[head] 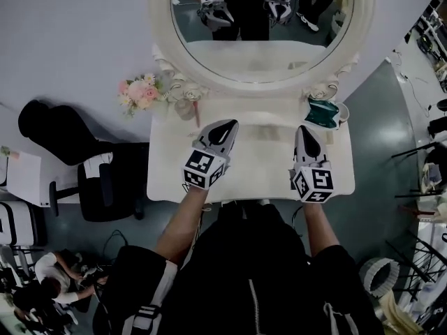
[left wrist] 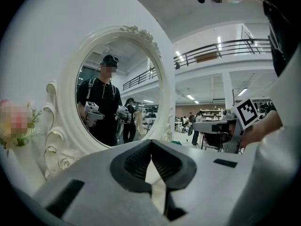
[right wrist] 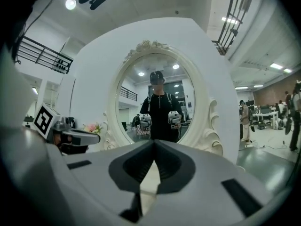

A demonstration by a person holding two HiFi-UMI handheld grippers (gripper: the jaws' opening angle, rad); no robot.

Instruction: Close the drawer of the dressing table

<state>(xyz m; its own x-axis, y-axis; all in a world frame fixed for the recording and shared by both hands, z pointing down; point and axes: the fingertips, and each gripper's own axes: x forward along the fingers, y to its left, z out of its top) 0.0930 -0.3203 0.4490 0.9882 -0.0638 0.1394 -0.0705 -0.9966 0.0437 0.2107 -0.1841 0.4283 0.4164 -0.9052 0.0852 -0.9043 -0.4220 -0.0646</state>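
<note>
The table sits dead centre under my head view, its back against the white wall and its front edge just ahead of my torso. The drawer I cannot make out from here: the table's front face lies below the top's edge and behind my arms, so I cannot tell whether it is in or out.

Both tools are over the table top, near its front edge, and level. My left gripper is over the left half and angles in toward the middle; its own view shows the jaw tips touching with nothing between them, only the pale table top showing through the gap behind the tips. My right gripper is over the right half, pointing straight at the mirror; its jaws are also pressed together and empty. The two are well apart from each other.

The oval mirror stands at the back of the table in a carved white frame, and in it I see both grippers reflected. Pink flowers stand at the back left corner, a green pot at the back right. A black chair is just left of the table
</note>
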